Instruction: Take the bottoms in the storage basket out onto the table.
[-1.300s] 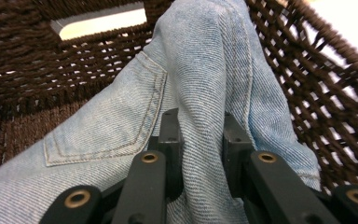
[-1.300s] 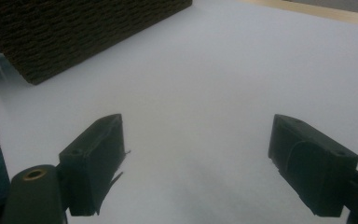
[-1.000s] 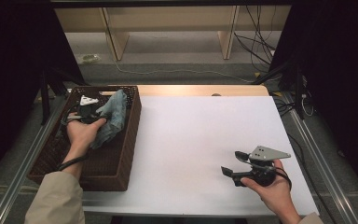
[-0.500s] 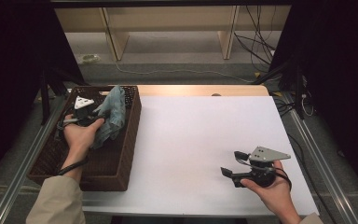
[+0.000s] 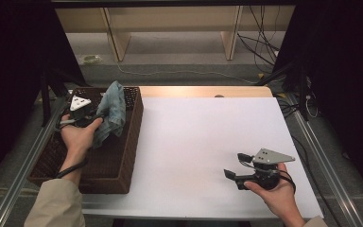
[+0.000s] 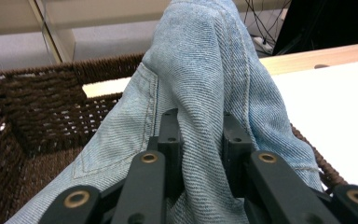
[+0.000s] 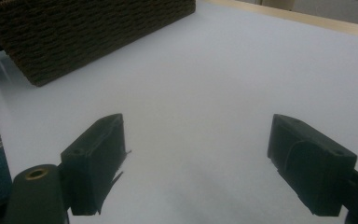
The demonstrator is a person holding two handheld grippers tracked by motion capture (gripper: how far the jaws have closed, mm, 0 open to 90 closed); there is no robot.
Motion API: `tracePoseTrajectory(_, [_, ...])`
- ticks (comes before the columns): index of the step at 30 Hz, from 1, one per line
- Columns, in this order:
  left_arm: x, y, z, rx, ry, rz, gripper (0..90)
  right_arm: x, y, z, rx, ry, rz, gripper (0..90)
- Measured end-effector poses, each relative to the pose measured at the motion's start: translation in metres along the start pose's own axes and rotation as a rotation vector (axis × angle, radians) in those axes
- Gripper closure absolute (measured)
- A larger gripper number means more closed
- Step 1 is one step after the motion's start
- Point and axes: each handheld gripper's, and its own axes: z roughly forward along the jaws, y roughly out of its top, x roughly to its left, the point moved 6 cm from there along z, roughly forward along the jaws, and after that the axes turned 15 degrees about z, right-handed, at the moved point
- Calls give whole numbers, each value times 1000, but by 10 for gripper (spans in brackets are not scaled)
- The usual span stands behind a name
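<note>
White table [image 5: 203, 142] wide across the frame, wicker basket [image 5: 123, 156] at left. Denim garment [image 5: 113, 111] hangs above the basket, left tongs [image 6: 200, 140] clamped on its fold. Right tongs [image 5: 238, 166] wait apart, lower right. Lift-out underway; next, probably carry it rightward onto the table.

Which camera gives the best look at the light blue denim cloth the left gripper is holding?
The left gripper view: the light blue denim cloth sits close up, seams and weave clear, pinched between the jaws of the left gripper. The high view shows it small, lifted above the brown wicker basket.
</note>
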Motion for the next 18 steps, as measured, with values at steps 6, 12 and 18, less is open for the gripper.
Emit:
tracePoseTrajectory(6, [1,6,-4,-29,6,-2,742,0,0,0,-6,1,-3,204])
tracePoseTrajectory(12, [2,9,-8,-46,9,5,740,0,1,0,-10,1,-3,204])
tracePoseTrajectory(18, [3,12,-11,-66,14,5,741,0,1,0,-8,-1,-4,205])
